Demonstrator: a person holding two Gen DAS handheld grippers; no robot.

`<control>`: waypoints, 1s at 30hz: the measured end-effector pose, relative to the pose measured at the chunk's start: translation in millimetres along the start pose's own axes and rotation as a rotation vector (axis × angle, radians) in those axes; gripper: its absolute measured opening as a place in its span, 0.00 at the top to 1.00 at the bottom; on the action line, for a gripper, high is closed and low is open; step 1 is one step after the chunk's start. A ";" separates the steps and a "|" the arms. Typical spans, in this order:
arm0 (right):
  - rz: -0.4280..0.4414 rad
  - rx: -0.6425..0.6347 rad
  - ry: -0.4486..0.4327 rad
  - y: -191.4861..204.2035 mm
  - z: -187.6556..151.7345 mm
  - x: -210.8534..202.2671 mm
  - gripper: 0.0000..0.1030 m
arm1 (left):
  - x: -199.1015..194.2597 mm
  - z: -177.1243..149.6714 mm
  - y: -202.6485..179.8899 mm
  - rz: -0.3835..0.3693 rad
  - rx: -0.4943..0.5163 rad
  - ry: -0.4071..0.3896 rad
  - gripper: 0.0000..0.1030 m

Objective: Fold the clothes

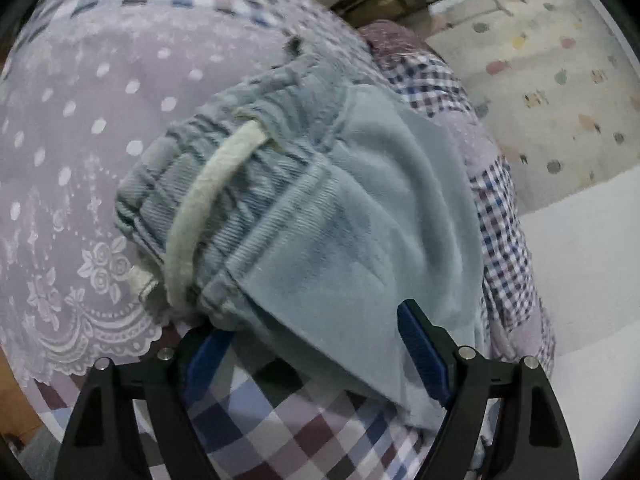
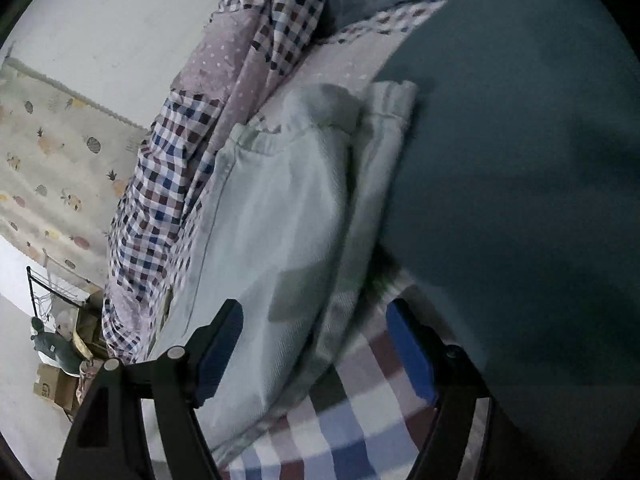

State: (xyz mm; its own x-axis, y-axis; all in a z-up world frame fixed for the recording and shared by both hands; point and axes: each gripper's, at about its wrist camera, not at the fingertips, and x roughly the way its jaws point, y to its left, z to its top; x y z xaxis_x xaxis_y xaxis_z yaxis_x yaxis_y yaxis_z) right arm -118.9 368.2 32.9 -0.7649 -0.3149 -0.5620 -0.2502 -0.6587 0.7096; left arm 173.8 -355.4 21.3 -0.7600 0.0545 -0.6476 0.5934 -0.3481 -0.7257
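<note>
Pale blue pants [image 1: 320, 208] lie folded on a checked quilt [image 1: 280, 412] covering a bed. The white drawstring [image 1: 200, 208] curves across the pants' gathered waistband. The left gripper [image 1: 308, 356] is wide open, fingers either side of the pants' near edge, gripping nothing. The right gripper [image 2: 312, 344] is also wide open at the pants' [image 2: 276, 216] other end, holding nothing. Beside the pants lies a dark teal cloth [image 2: 520, 160].

no legible text, labels or nos. in either view, cardboard box [image 2: 50, 387] far left in right wrist view has a dark printed mark, too small & blurred to read
</note>
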 end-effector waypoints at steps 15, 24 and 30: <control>-0.005 -0.054 -0.074 -9.0 15.4 15.0 0.23 | 27.0 0.2 -20.5 0.045 0.020 -0.083 0.01; -0.061 -0.151 -0.089 3.7 10.4 1.2 0.87 | 23.4 31.5 -12.9 0.008 -0.022 -0.189 0.67; -0.104 -0.299 -0.096 26.9 0.8 -30.4 0.89 | 13.8 68.2 -16.1 -0.030 -0.001 -0.203 0.84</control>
State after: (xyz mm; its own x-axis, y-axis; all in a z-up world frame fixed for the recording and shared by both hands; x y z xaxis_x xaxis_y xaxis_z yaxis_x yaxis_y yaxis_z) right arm -102.9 360.6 69.4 -0.8005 -0.1786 -0.5721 -0.1555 -0.8599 0.4862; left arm 135.7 -412.8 39.9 -0.8149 -0.1250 -0.5659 0.5701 -0.3486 -0.7439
